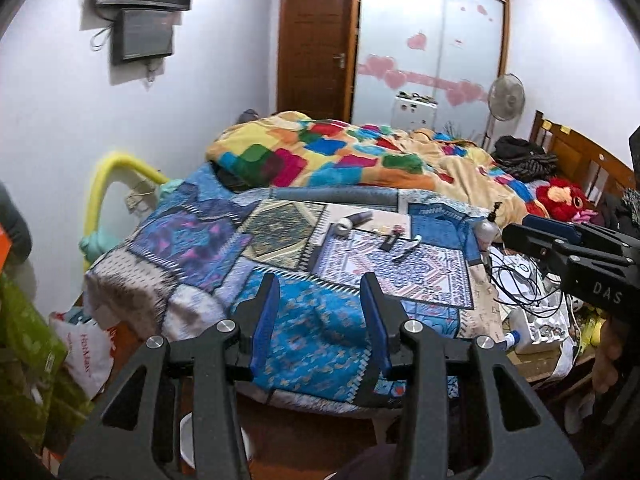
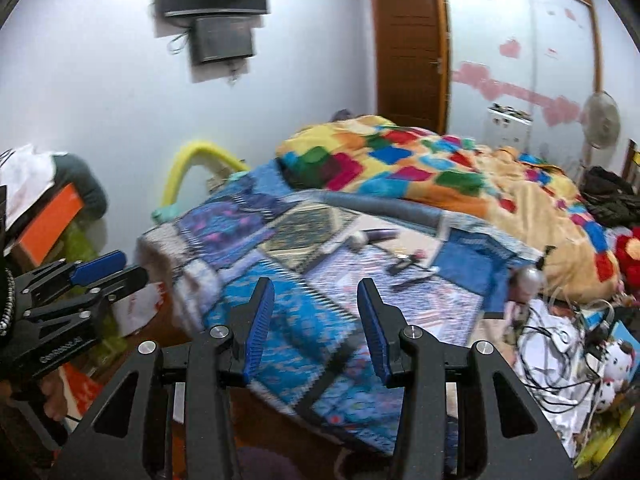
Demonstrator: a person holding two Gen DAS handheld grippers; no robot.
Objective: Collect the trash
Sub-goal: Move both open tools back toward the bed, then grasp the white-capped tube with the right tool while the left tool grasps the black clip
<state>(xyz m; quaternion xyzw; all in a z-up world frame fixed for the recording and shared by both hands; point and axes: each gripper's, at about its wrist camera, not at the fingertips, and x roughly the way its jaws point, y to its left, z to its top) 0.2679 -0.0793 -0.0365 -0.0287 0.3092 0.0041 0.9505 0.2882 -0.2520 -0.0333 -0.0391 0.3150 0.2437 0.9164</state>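
Note:
Small loose items lie on the blue patchwork quilt [image 1: 224, 248] of the bed: a white ball-like wad [image 1: 344, 226] beside a dark tube [image 1: 360, 219], and a dark flat scrap [image 1: 389, 242] with a pen-like piece [image 1: 406, 251]. They also show in the right wrist view: the wad [image 2: 357, 241] and the scrap [image 2: 402, 265]. My left gripper [image 1: 320, 280] is open and empty above the bed's near corner. My right gripper [image 2: 316, 286] is open and empty, and shows at the right of the left view [image 1: 516, 226].
A colourful checked blanket [image 1: 340, 152] is heaped further back. A silver pump bottle [image 1: 487, 227], tangled cables [image 1: 520, 276] and toys crowd the right side. Bags and boxes [image 1: 84, 344] stand on the left floor. A wardrobe [image 1: 428, 40], door and fan stand behind.

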